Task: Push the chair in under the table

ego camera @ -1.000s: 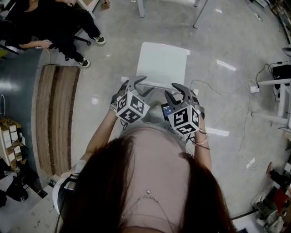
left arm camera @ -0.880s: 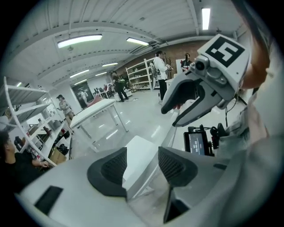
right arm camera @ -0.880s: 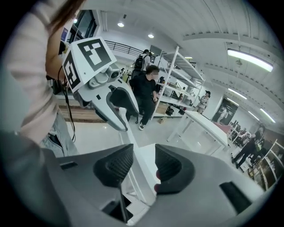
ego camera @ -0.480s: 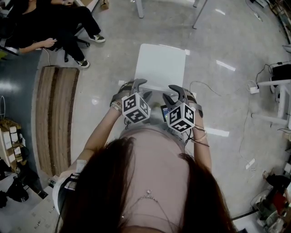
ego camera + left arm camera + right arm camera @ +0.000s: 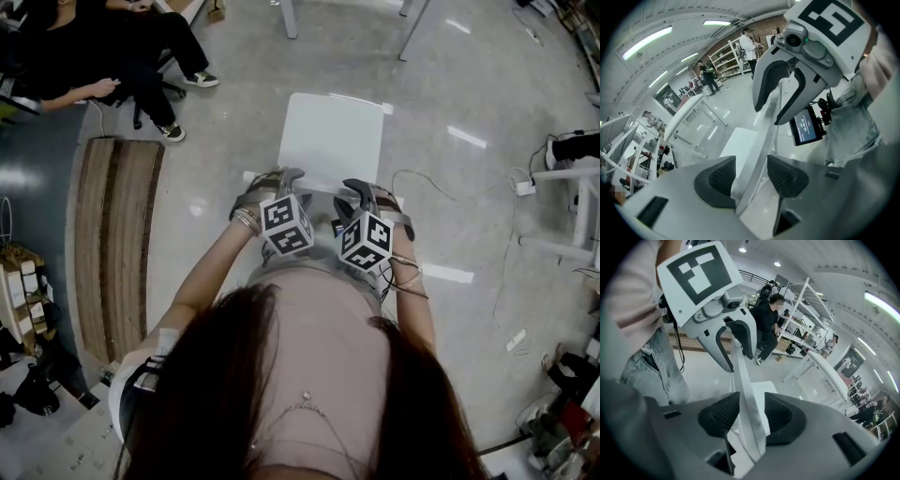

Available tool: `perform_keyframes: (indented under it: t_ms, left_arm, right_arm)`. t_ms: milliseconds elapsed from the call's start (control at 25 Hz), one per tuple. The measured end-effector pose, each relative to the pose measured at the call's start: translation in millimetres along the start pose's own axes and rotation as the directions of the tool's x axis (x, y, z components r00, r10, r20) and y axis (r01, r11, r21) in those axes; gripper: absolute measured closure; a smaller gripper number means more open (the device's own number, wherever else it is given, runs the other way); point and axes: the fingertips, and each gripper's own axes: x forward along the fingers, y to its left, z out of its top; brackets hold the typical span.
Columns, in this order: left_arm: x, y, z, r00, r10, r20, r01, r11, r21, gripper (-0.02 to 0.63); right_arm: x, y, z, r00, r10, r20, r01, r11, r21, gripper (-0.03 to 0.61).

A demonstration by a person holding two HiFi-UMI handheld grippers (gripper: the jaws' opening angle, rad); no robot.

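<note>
Fingers (image 5: 719,180) of the left gripper (image 5: 281,178) stand apart, astride the top of the backrest (image 5: 761,150) of the white chair (image 5: 330,136). Jaws of the right gripper (image 5: 361,187) gape wide astride it too, unclamped. Beyond the seat stands the table (image 5: 829,364), well apart.

No legible text, brand or number found. A small dark screen (image 5: 805,129), right of centre in the left gripper view, carries pale characters too small to read. The marker cubes (image 5: 286,225) bear black-and-white square patterns only, no letters.
</note>
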Motion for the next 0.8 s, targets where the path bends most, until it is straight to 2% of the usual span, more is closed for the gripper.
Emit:
perform_keyframes:
  t_ms: [200,320,720,800]
  left_arm:
    - [6,-4,-2,0.999,-0.006,-0.034,0.008,0.999,0.050,0.415]
    - [7,1,-6,0.998,0.017,-0.059,-0.013,0.997,0.080,0.465]
    - [12,-2,-8,0.994,-0.006,-0.111,0.021,0.991,0.134,0.473]
    - [13,-3,-6,0.992,-0.013,-0.125,0.031,0.988,0.149,0.479]
  right_arm:
    - [6,0,-2,1.000,0.003,-0.020,-0.003,1.000,-0.023,0.423]
    - [12,1,-6,0.999,0.013,-0.032,-0.015,0.999,-0.035,0.423]
    - [21,6,-10,0.996,0.061,-0.067,-0.066,0.995,-0.076,0.425]
    - [20,7,-12,0.996,0.062,-0.069,-0.069,0.992,-0.102,0.448]
